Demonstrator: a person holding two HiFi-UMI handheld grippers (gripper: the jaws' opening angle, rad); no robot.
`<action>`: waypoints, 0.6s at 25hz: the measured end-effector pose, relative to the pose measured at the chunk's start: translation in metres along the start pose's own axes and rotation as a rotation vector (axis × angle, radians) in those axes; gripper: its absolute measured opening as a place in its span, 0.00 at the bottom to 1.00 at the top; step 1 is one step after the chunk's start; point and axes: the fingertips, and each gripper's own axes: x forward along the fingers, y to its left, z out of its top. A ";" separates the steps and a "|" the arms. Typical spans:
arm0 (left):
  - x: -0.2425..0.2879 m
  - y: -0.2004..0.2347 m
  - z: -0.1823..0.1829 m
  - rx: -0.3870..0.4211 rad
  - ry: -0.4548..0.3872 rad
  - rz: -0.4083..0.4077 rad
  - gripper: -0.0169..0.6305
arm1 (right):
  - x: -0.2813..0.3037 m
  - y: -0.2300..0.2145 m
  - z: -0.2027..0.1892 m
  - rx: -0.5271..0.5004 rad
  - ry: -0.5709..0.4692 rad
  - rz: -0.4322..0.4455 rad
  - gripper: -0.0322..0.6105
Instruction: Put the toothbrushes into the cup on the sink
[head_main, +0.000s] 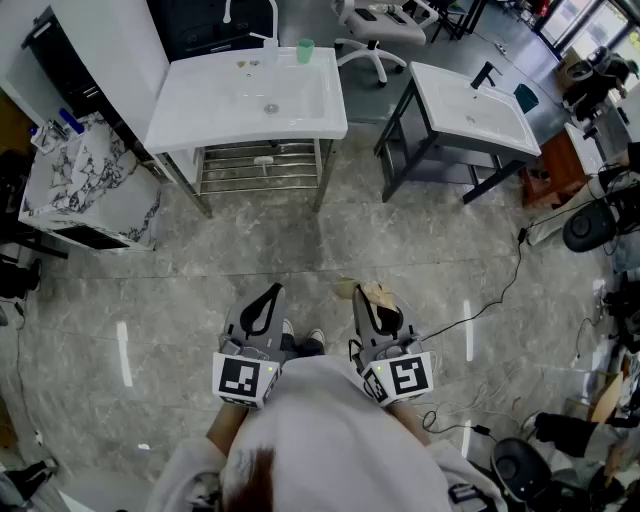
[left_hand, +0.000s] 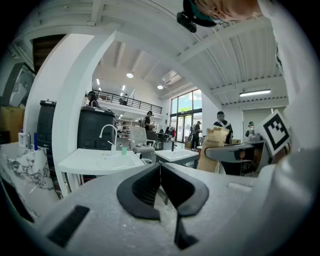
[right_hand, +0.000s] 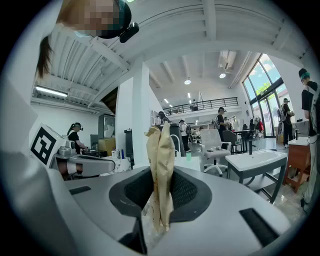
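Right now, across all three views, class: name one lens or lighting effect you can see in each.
Head view: lamp glare streaks the glossy floor. Left gripper view: fisheye bows the white pillar. Right gripper view: black vignette rings the frame.

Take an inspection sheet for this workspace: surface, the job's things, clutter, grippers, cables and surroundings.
Surface: white sink stands ahead across the floor; its basin looks bare.
Job's things: green cup at the sink's back edge; tan paper packet held upright, contents hidden; no bare toothbrush seen.
Clutter: bottles on the marble-patterned cabinet at left.
Grippers: left gripper shut, nothing between its jaws; right gripper shut on the tan paper packet.
Cables: black cable runs over the floor at right.
Surroundings: second sink to the right, office chair behind.
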 end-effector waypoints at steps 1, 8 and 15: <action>0.001 0.000 0.001 -0.001 -0.017 -0.005 0.05 | 0.000 0.000 0.000 0.000 -0.001 -0.001 0.17; 0.002 0.006 0.006 0.006 -0.053 -0.001 0.05 | 0.002 0.000 0.001 -0.002 -0.001 -0.003 0.17; 0.000 0.014 0.005 -0.001 -0.059 0.008 0.05 | 0.007 0.006 0.001 -0.013 0.002 0.003 0.17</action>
